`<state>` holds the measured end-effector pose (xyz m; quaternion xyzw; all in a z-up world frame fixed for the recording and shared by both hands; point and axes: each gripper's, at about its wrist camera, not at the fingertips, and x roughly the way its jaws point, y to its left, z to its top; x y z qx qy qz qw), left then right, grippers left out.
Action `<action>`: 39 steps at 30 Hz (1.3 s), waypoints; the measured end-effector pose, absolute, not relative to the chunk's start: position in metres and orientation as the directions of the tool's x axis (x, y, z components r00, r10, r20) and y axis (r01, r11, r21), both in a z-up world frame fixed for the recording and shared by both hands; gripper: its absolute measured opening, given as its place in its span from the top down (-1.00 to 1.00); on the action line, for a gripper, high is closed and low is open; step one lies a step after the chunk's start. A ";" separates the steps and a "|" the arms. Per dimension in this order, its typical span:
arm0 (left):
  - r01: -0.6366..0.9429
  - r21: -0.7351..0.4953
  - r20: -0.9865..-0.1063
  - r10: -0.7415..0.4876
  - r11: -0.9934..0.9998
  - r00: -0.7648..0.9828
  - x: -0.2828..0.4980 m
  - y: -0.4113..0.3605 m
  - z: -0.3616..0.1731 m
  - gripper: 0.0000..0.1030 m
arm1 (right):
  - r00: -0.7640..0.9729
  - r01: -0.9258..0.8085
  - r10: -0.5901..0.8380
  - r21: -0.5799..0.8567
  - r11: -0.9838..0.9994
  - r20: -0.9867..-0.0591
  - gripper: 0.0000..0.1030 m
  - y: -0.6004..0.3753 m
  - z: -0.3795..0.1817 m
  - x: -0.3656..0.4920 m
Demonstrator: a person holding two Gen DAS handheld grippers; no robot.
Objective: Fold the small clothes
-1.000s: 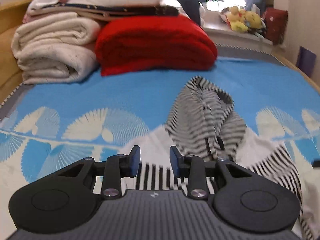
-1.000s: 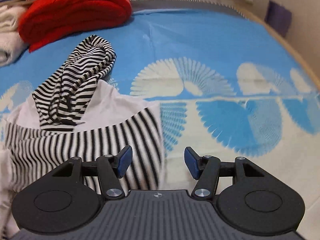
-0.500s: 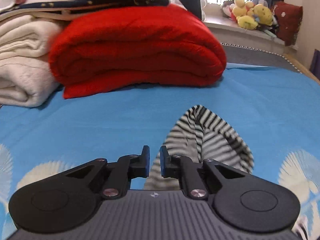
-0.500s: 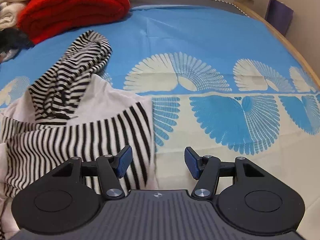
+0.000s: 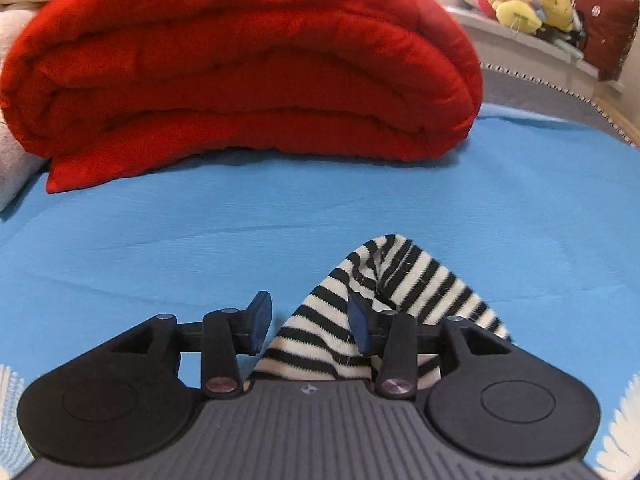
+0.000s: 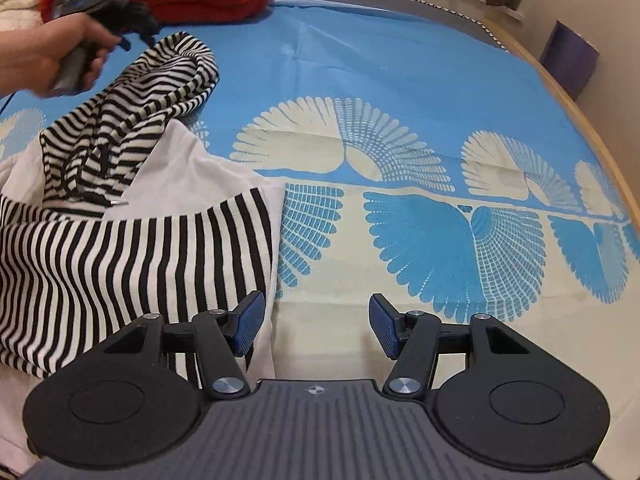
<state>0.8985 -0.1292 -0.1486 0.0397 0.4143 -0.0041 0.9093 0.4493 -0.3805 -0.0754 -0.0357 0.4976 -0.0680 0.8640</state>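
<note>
Bright, even daylight, source at 1 o'clock in left wrist view. Soft shadow under red blanket (image 5: pixel 240 72). Heavy fisheye bending at edges. Motion blur on hand (image 6: pixel 48 56) at 10 o'clock, right view.

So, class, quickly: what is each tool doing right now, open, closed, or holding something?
Left tool: open, jaws have just been opening over the striped hood, not gripping it.
Right tool: open, holding nothing, beside the striped top's hem.

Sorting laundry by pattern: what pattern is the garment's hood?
Black-and-white stripes on the hood; clearest in the right wrist view.
</note>
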 end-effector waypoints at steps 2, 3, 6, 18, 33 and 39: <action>0.017 0.081 -0.756 0.050 0.997 0.653 0.906 -0.130 -0.157 0.10 | 0.489 0.084 -0.152 -0.126 0.988 -0.859 -0.16 -0.384 -0.078 0.448; 0.004 0.080 -0.756 0.058 0.997 0.652 0.909 -0.130 -0.161 0.10 | 0.488 0.088 -0.153 -0.126 0.988 -0.859 -0.16 -0.385 -0.079 0.448; 0.001 0.070 -0.764 0.052 0.998 0.643 0.911 -0.129 -0.167 0.55 | 0.486 0.103 -0.154 -0.119 0.988 -0.860 -0.16 -0.390 -0.081 0.447; 0.283 0.057 -0.643 -0.182 0.957 0.744 0.740 -0.118 -0.078 0.98 | 0.545 0.117 -0.102 -0.045 0.992 -0.832 -0.16 -0.394 -0.053 0.441; 0.309 -0.218 -0.669 -0.372 0.926 0.643 0.395 0.002 -0.027 0.35 | 0.625 0.191 -0.018 0.131 0.973 -0.780 -0.14 -0.392 -0.018 0.416; -0.139 -0.409 -0.793 -0.277 0.902 0.542 0.453 0.041 -0.073 0.35 | 0.610 0.206 0.091 0.269 0.941 -0.787 0.33 -0.383 -0.033 0.413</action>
